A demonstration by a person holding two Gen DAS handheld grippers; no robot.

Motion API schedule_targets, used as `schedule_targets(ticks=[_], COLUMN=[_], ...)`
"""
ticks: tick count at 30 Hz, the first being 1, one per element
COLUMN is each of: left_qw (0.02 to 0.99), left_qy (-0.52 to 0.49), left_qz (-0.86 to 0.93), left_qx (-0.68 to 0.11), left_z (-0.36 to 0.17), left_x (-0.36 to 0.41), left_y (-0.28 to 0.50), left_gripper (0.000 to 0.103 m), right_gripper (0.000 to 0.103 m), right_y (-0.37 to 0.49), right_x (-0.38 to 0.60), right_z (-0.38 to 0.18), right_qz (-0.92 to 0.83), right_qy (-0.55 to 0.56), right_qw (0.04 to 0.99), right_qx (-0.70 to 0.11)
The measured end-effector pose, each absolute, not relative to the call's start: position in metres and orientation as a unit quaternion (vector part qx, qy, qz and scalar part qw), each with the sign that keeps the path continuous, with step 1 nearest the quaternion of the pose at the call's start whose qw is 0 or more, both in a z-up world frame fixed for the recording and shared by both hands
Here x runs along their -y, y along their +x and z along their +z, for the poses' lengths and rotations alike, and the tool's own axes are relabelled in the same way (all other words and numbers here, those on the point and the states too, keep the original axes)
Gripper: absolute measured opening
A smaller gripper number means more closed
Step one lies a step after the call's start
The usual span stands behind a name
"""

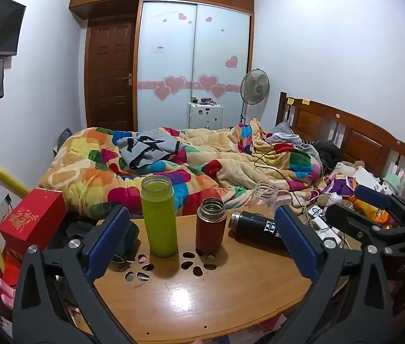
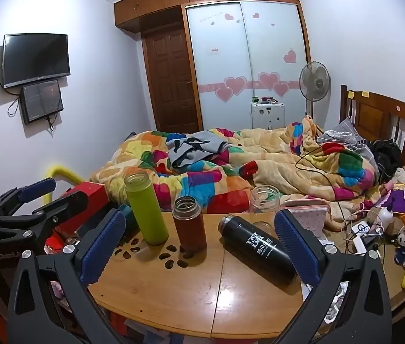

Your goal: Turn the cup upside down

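Note:
On a small wooden table (image 1: 202,295) stand a tall green cup (image 1: 159,218), open mouth up, and a shorter red-brown cup (image 1: 211,226), also upright and open. A black cup (image 1: 255,229) lies on its side, mouth to the left. A clear glass jar (image 1: 263,195) stands behind at the table's far edge. The same things show in the right wrist view: the green cup (image 2: 146,210), red-brown cup (image 2: 189,224), black cup (image 2: 257,248) and jar (image 2: 264,200). My left gripper (image 1: 202,238) is open and empty, short of the cups. My right gripper (image 2: 199,243) is open and empty, its right finger beside the black cup.
A red box (image 1: 34,218) sits left of the table. A bed with a colourful quilt (image 1: 173,166) lies behind. Cables, chargers and toys (image 2: 374,229) clutter the right side. Paw-shaped cutouts (image 1: 168,263) pierce the tabletop near the cups. The other gripper shows at each view's edge.

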State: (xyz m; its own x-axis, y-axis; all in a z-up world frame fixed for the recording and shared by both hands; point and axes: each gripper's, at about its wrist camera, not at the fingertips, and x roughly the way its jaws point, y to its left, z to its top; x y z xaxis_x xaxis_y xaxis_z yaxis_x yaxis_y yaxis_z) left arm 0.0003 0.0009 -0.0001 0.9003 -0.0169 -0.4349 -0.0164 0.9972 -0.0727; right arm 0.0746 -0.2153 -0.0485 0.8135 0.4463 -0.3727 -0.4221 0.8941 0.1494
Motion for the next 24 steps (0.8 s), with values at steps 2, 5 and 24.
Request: schedule_targets(ticks=[2, 5, 24], left_qw=[0.974, 0.974, 0.979], left_qy=[-0.035, -0.034, -0.037], left_qz=[-0.004, -0.002, 0.012], left_qx=[-0.223, -0.222, -0.199], left_z=[0.0, -0.002, 0.009], left_x=[0.0, -0.004, -0.008], left_y=[0.001, 0.0, -0.012], left_gripper=[0.102, 0.102, 0.102], right_gripper=[0.103, 0.103, 0.103], right_y=[0.074, 0.074, 0.074], right_x=[0.215, 0.216, 0.215], right_z=[-0.048, -0.048, -0.048], right_qz=[0.228, 0.228, 0.228], right_qy=[0.03, 0.029, 0.03], right_qw=[0.952, 0.952, 0.952], right_qx=[-0.201, -0.203, -0.204])
